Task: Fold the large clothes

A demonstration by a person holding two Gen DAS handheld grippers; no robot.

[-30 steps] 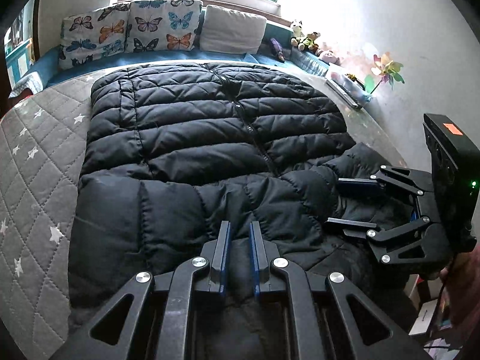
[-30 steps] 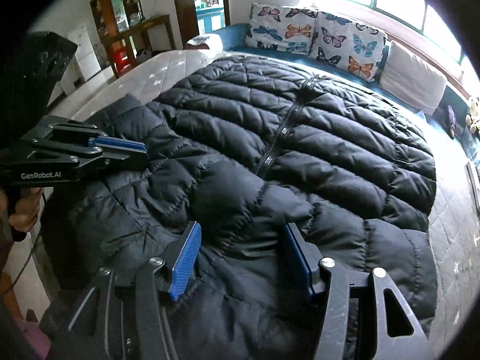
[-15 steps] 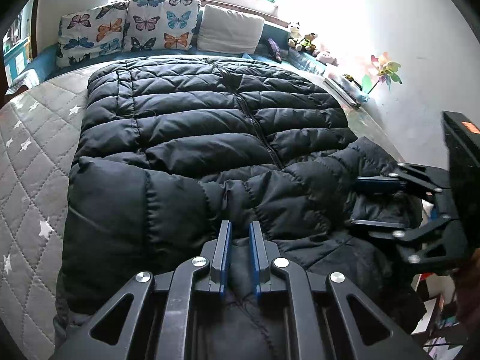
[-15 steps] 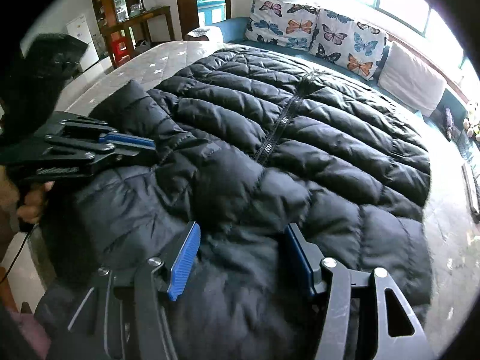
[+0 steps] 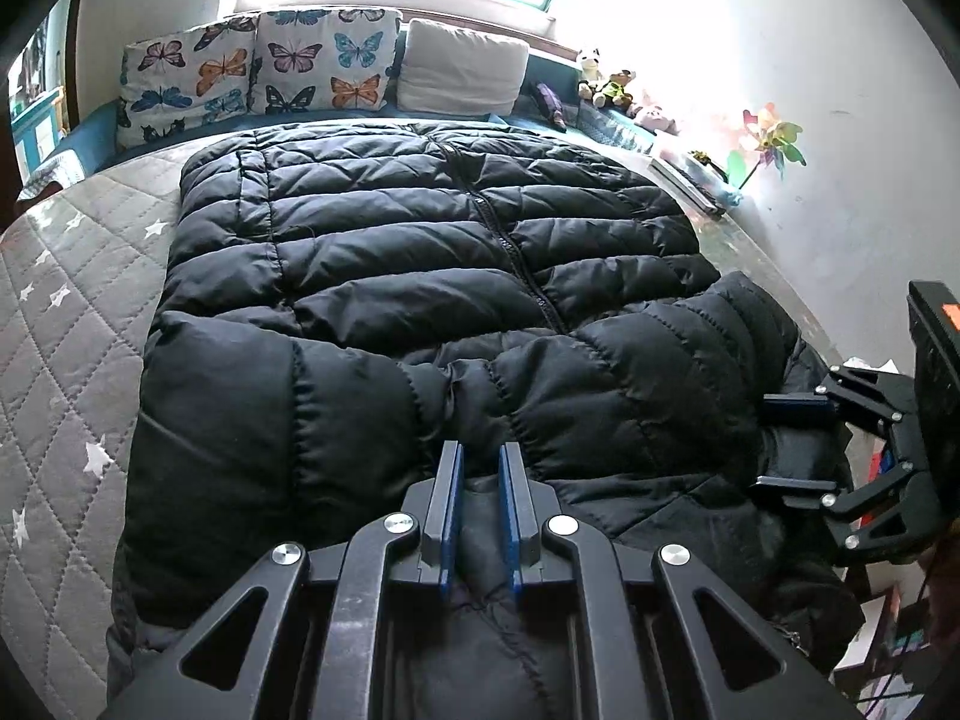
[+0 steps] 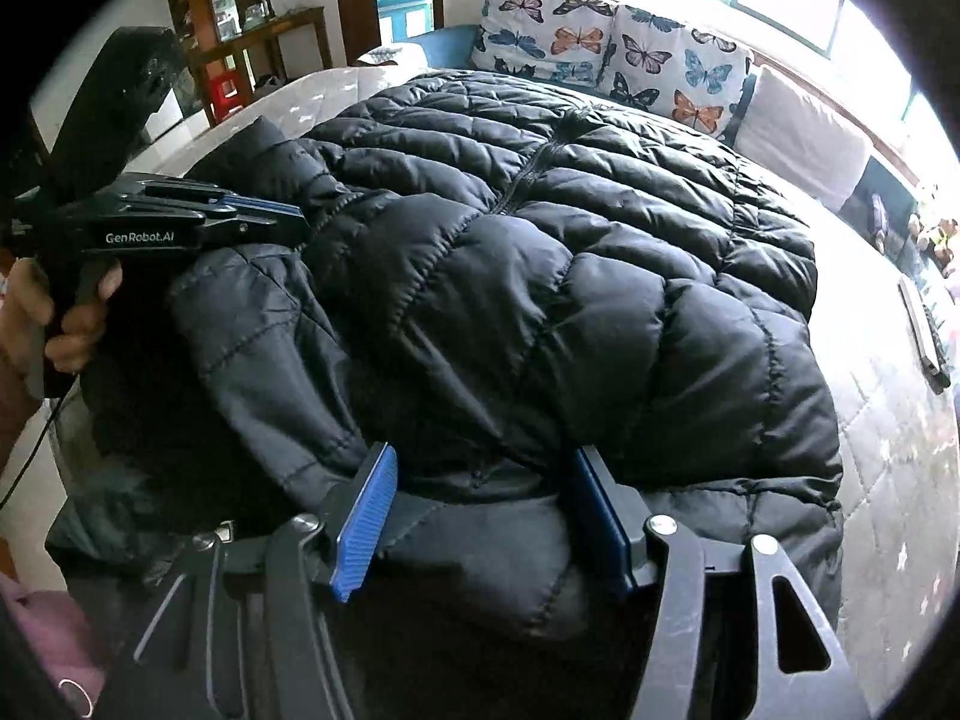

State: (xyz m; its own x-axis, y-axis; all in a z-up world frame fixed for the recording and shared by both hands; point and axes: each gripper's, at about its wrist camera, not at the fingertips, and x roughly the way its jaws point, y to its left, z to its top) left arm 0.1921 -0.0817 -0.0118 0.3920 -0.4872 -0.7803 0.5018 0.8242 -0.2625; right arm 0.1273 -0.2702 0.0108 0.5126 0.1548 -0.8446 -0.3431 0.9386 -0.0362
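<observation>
A black puffer jacket (image 5: 432, 276) is laid front side up on a grey quilted bed (image 5: 66, 324), with its zip (image 5: 510, 246) running down the middle toward the pillows. The near end of the jacket is folded over toward the middle, so that a thick padded roll lies across the body.

The left gripper (image 5: 480, 474) is positioned at the near edge of the jacket. Its jaws are drawn almost together and are clamped on a thin pinch of the black fabric, which is seen bunched between the blue pads (image 5: 451, 498). In the right wrist view the same gripper (image 6: 288, 219) is seen side-on at the left edge of the jacket, held by a hand (image 6: 54, 312).

The right gripper (image 6: 480, 498) is positioned at the folded edge nearer the wall. Its jaws are set well apart, and a thick fold of the jacket is bracketed between the two blue pads (image 6: 366, 522). The padding fills the gap and bears against both pads. From the left wrist view this gripper (image 5: 798, 444) is seen at the right side of the jacket with fabric between its fingers.

Butterfly pillows (image 5: 258, 75) and a plain pillow (image 5: 462, 66) are lined up at the far end of the bed.
</observation>
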